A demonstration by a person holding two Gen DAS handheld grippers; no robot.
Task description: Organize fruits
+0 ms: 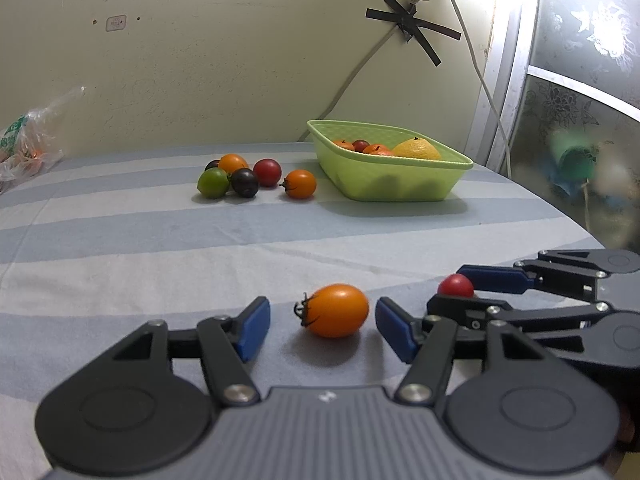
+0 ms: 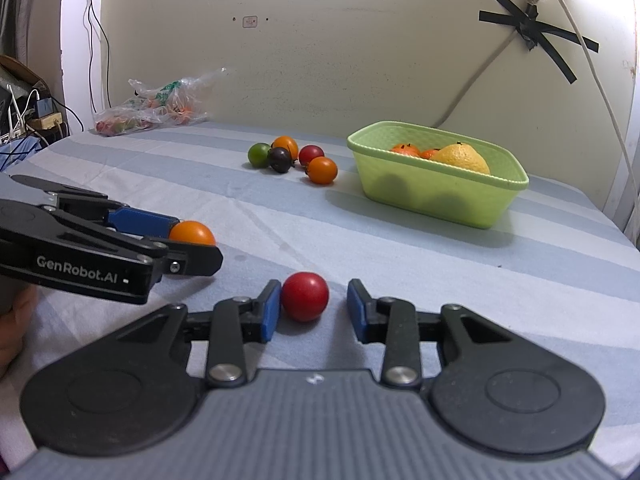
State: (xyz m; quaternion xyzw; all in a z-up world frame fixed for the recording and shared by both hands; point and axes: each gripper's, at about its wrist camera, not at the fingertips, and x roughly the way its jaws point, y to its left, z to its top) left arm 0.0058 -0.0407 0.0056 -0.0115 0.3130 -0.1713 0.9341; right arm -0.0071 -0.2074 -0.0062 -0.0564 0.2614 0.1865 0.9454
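While both grippers are held low over the striped cloth (image 1: 160, 240), two small tomatoes are framed between their blue pads. An orange tomato (image 1: 335, 311) is seen lying on the cloth between the fingers of the left gripper (image 1: 323, 326); a gap is left on each side of it, so the jaws are spread and nothing is clamped. Its dark stem is turned toward the left pad. Just to the right, a red tomato (image 2: 305, 297) is bracketed by the right gripper (image 2: 313, 306). The left pad is touched by it or very nearly so, while clear cloth is seen between the fruit and the right pad, so no grip is made there either; those jaws are apart.

Farther back, near the wall, a green basket (image 2: 440, 196) is set on the cloth, with a large yellow citrus (image 2: 462, 158) and a few small orange and red fruits lying inside. Just left of it, a loose cluster of tomatoes (image 1: 248, 178) is gathered: green, dark purple, red and two orange ones. At the far left corner a clear plastic bag (image 2: 160, 108) with more produce is left against the wall.
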